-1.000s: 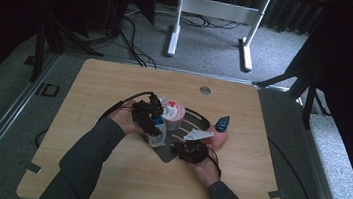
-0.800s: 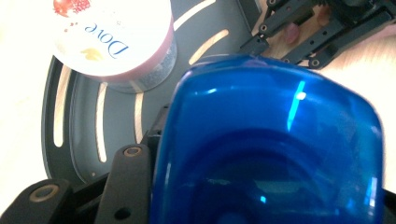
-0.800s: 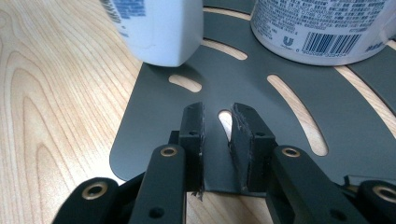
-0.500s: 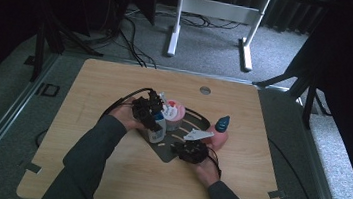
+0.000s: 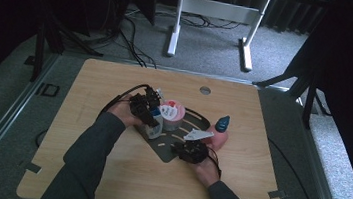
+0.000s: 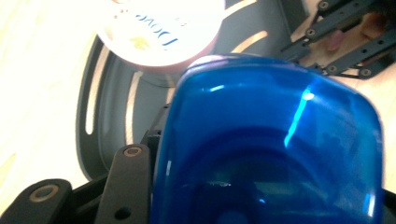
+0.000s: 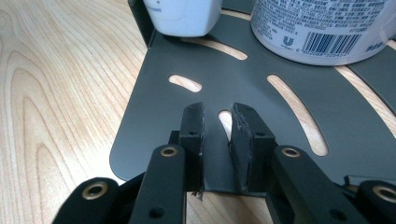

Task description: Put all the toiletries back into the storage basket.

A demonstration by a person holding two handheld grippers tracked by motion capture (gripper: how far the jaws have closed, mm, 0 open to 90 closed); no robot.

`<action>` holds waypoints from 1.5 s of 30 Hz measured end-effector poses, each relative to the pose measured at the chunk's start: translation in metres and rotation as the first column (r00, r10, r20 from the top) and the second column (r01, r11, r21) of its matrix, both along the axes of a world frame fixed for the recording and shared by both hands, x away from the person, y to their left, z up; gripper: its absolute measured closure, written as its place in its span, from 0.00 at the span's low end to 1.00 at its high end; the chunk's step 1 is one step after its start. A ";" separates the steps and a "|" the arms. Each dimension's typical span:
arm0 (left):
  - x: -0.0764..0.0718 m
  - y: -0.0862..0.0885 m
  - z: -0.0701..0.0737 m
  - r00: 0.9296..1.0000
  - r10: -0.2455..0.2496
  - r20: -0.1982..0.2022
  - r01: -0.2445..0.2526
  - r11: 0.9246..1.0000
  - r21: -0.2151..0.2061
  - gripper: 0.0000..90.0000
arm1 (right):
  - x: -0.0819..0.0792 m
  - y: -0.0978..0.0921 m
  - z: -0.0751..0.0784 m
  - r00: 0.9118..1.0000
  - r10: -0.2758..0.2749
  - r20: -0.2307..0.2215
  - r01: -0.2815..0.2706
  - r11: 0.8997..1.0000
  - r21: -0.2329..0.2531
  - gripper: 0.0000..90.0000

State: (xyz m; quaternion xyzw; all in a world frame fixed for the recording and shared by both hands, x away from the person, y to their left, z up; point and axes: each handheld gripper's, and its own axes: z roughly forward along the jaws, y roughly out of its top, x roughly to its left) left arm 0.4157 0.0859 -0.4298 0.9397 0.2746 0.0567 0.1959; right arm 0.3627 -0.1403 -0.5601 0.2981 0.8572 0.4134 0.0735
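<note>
A dark slotted metal tray lies at the table's middle. At the tray's left edge stands a white bottle with a blue cap. My left gripper comes down from above and is shut on that cap, which hides most of the space between the jaws. Just right of the bottle is a pink Dove jar with a white lid. My right gripper rests over the tray's near corner, its jaws a narrow gap apart with nothing between them.
A pink container with a blue drop-shaped top sits by the tray's right side. A round grommet marks the table's far edge. Beyond it are a white desk frame and floor cables.
My left gripper has shifted slightly up and away toward the far left while staying on the bottle's cap. The right gripper has stayed at the tray's corner.
</note>
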 end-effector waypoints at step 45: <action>0.036 0.015 -0.003 0.985 0.167 0.036 -0.167 0.986 0.006 0.61 | 0.000 0.000 0.000 1.000 0.000 0.000 0.000 1.000 -0.001 0.83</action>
